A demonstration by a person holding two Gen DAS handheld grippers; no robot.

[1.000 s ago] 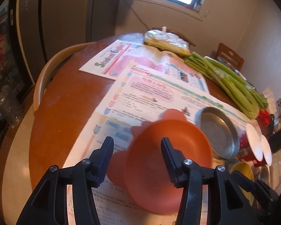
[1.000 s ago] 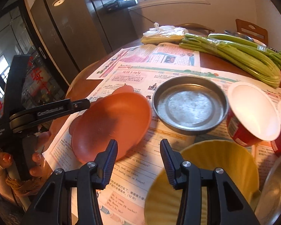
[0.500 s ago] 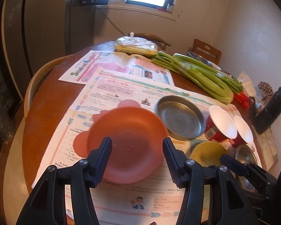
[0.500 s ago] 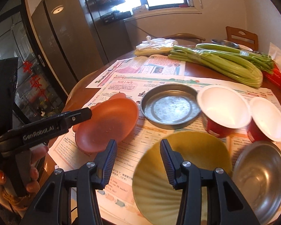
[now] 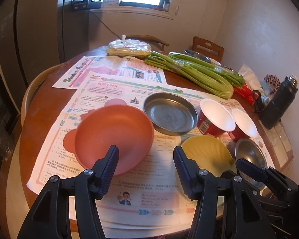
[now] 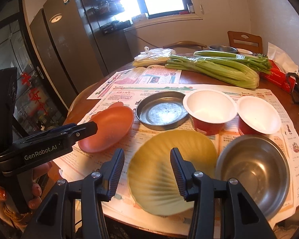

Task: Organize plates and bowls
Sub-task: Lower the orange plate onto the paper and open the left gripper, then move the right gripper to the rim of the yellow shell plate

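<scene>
Crowded dishes (image 6: 161,113); bare newspaper (image 5: 149,197) nearside

- The left gripper (image 5: 145,167) is pointing down and forward, its jaws standing apart with nothing between the pads.
- The right gripper (image 6: 147,169) is angling down the same way at the near right, its jaws also parted and gripping nothing.
- A hand (image 6: 34,187) is wrapping the left gripper's handle at the near left.

Matt orange plastic plate (image 5: 113,133), dull scuffed metal dish (image 5: 170,115), shiny steel bowl (image 6: 253,171), printed paper sheets (image 5: 113,89) over wood table (image 5: 43,107)
</scene>
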